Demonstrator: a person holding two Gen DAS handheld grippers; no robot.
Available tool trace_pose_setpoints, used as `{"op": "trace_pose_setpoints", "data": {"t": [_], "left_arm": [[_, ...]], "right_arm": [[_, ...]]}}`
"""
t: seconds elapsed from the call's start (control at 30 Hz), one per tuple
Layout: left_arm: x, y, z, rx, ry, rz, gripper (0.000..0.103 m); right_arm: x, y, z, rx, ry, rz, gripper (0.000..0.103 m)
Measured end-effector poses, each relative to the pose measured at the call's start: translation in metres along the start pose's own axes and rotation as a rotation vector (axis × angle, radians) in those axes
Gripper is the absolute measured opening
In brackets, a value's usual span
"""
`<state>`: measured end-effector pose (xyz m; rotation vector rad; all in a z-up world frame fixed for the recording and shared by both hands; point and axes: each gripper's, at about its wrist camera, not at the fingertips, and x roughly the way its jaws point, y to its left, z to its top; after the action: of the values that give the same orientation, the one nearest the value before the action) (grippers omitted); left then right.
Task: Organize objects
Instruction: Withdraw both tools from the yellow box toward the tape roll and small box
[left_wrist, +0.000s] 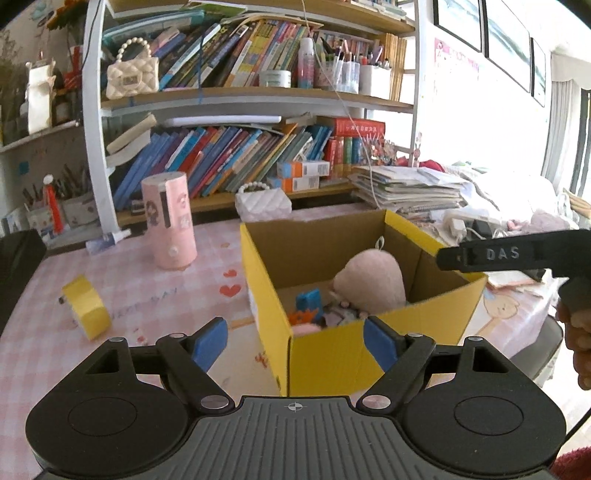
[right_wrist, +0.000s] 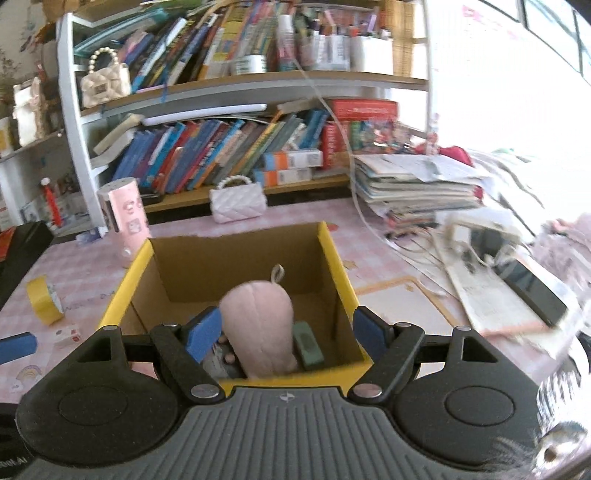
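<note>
One yellow cardboard box (left_wrist: 332, 350), open-topped with plain brown inner walls, sits at centre frame on the pink checked counter (left_wrist: 147, 288), holding one rounded pink plush toy (right_wrist: 258, 328). One yellow tape roll (left_wrist: 86, 306) lies at left. The left gripper (left_wrist: 295, 341) and right gripper (right_wrist: 286, 332) both gape wide, blue pads empty.

A white-framed bookshelf (left_wrist: 255, 99) rises behind the table, its boards packed with leaning books (left_wrist: 221, 162); a cream quilted handbag (left_wrist: 132, 74) with a pearl handle sits on an upper board, near white pen cups (left_wrist: 373, 79) further right. A pink-checked tablecloth (left_wrist: 155, 295) covers the table; on it a thick stack of papers (left_wrist: 410, 188) lies beside the shelf, and a dark phone (right_wrist: 532, 291) rests on loose sheets.
</note>
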<state>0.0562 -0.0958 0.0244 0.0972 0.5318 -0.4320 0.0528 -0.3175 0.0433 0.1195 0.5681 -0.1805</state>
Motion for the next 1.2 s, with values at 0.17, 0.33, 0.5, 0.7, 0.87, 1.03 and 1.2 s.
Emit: {"op": "trace_pose_setpoints", "data": {"t": [0.17,0.33,0.5,0.7,0.87,1.03,1.2], "left_arm": [[-0.010,0.008,-0.016,0.007,0.049,0.002,0.083],[-0.019,0.013,-0.030,0.023,0.107,0.001,0.083],[-0.028,0.018,-0.045,0.034,0.159,-0.003,0.084],[-0.040,0.025,-0.064,0.034,0.210,-0.006,0.084],[-0.049,0.034,-0.077,0.021,0.246,-0.001,0.084],[-0.058,0.043,-0.086,0.010,0.262,0.006,0.084],[-0.067,0.052,-0.093,-0.001,0.266,0.021,0.084]], "right_arm": [[-0.013,0.012,-0.026,0.013,0.046,-0.040,0.077],[-0.022,0.029,-0.052,0.019,0.109,-0.046,0.077],[-0.032,0.047,-0.077,-0.005,0.145,-0.046,0.077],[-0.042,0.062,-0.099,0.001,0.190,-0.036,0.076],[-0.050,0.075,-0.114,-0.003,0.219,-0.019,0.076],[-0.057,0.090,-0.125,-0.021,0.237,0.014,0.076],[-0.061,0.105,-0.130,-0.038,0.246,0.047,0.076]]}}
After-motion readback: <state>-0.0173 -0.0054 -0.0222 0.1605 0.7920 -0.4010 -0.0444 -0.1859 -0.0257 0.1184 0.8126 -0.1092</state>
